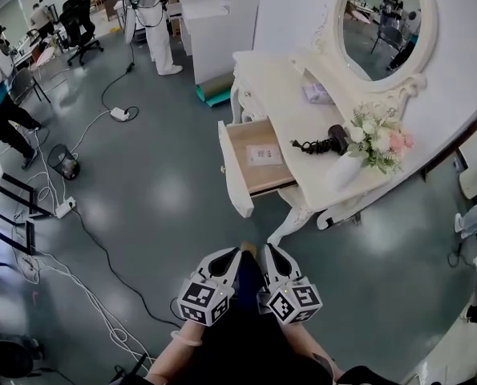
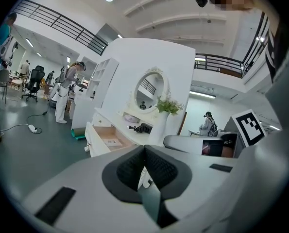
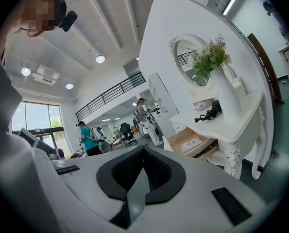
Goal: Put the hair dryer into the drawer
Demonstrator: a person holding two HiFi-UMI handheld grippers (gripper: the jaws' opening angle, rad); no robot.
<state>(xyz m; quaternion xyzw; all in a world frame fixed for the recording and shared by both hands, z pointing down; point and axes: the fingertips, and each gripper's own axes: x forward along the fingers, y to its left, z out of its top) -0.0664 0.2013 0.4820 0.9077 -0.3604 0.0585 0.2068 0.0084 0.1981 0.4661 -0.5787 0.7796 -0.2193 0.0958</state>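
Observation:
A black hair dryer [image 1: 328,143] with its coiled cord lies on the white dressing table [image 1: 274,87], beside the flower vase [image 1: 344,169]. The table's drawer [image 1: 254,157] stands pulled out, with a paper sheet on its wooden bottom. The hair dryer [image 2: 143,128] and drawer [image 2: 109,139] also show small in the left gripper view, and the hair dryer [image 3: 210,114] and drawer [image 3: 192,141] in the right gripper view. Both grippers are held side by side well short of the table, left gripper [image 1: 236,255] and right gripper [image 1: 268,253], each shut and empty.
An oval mirror [image 1: 385,18] rises behind the table, and a small pale packet [image 1: 317,93] lies on its far end. Cables and a power strip [image 1: 119,114] run over the grey floor at left. People, office chairs and white cabinets [image 1: 210,22] stand further back.

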